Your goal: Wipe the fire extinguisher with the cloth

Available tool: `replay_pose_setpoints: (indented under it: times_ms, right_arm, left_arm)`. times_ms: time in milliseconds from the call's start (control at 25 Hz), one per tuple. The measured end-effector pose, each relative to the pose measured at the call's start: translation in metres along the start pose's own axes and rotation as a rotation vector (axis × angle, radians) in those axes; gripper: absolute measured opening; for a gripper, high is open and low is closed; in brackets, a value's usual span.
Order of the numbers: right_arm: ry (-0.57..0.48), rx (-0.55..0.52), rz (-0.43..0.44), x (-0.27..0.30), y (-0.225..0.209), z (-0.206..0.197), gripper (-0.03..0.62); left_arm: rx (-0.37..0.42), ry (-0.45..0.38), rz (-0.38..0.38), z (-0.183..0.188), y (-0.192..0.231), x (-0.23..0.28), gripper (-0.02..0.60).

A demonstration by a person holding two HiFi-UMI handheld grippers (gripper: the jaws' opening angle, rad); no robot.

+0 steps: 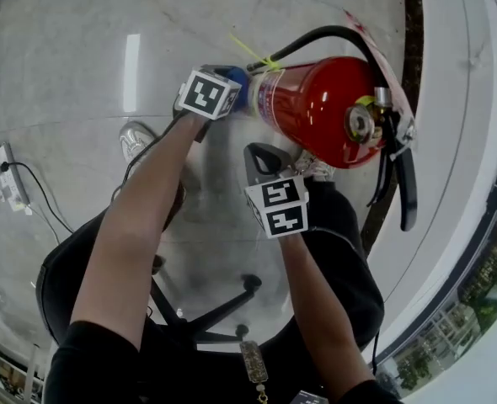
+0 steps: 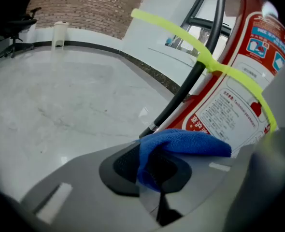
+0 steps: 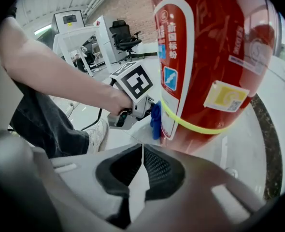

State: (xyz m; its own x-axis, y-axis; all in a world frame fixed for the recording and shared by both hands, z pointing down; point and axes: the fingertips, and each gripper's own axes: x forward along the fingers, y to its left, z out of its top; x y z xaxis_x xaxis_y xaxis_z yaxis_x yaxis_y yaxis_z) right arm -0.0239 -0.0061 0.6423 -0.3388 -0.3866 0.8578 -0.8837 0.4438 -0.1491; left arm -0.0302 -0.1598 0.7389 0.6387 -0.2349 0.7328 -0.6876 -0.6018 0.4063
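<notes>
A red fire extinguisher [image 1: 316, 108] stands on the pale marble floor, seen from above, with a black hose [image 1: 333, 34] and a yellow-green tie [image 1: 261, 61] around its label. My left gripper [image 1: 234, 91] is shut on a blue cloth [image 1: 240, 87], which rests against the left side of the cylinder. In the left gripper view the cloth [image 2: 186, 144] bulges out of the jaws against the label of the extinguisher [image 2: 239, 86]. My right gripper [image 1: 263, 156] is shut and empty, just below the cylinder. In the right gripper view the extinguisher [image 3: 215, 57] towers close ahead, with the cloth [image 3: 155, 120] at its left.
A power strip with cables [image 1: 4, 179] lies at the far left. A chair base [image 1: 223, 310] and the person's shoe [image 1: 135, 137] are on the floor near me. A dark floor strip [image 1: 413, 23] and a white ledge [image 1: 459, 141] run behind the extinguisher.
</notes>
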Motion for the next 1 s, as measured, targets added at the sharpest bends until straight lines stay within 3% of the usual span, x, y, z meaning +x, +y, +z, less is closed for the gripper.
replay_pose_setpoints:
  times_ms: [440, 760, 1000]
  right_arm:
    - [-0.019, 0.127, -0.062, 0.004, -0.005, 0.005, 0.014]
    - [-0.015, 0.151, -0.07, 0.005, 0.001, 0.009, 0.014]
    - [-0.012, 0.127, -0.073, 0.005, -0.001, 0.004, 0.014]
  left_arm:
    - [0.107, 0.049, -0.058, 0.029, 0.004, 0.019, 0.031]
    - [0.141, 0.09, -0.08, 0.025, 0.004, 0.026, 0.031]
    - [0.062, 0.116, -0.054, -0.004, 0.007, 0.016, 0.029]
